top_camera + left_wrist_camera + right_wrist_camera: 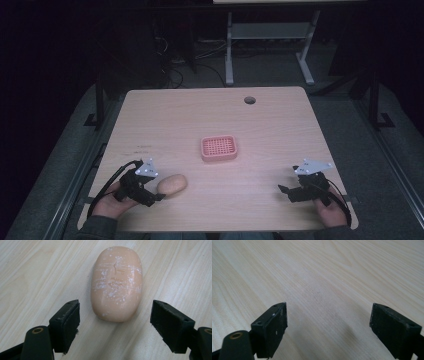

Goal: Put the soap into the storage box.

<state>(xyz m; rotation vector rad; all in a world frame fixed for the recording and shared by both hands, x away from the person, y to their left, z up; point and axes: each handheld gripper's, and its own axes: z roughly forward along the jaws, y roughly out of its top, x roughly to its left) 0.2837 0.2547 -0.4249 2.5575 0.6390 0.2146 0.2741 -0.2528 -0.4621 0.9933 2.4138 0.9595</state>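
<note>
One soap (116, 283) lies just ahead of my left gripper (115, 322) — jaws apart, not touching it — lower left of the high view.

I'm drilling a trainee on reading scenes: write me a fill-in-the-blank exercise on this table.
1. The bar of soap lies just ahead of the ____ claw.
2. That claw's jaws stand ____, not touching the soap.
3. The pink soap dish on the table holds ____.
4. The right claw has only bare ____ between its jaws.

Missing words: left; open; nothing; table

Matt, scuffed waxy soap bar (116, 283), pale wood-grain table (37, 272), pink plastic dish (219, 148)
</note>
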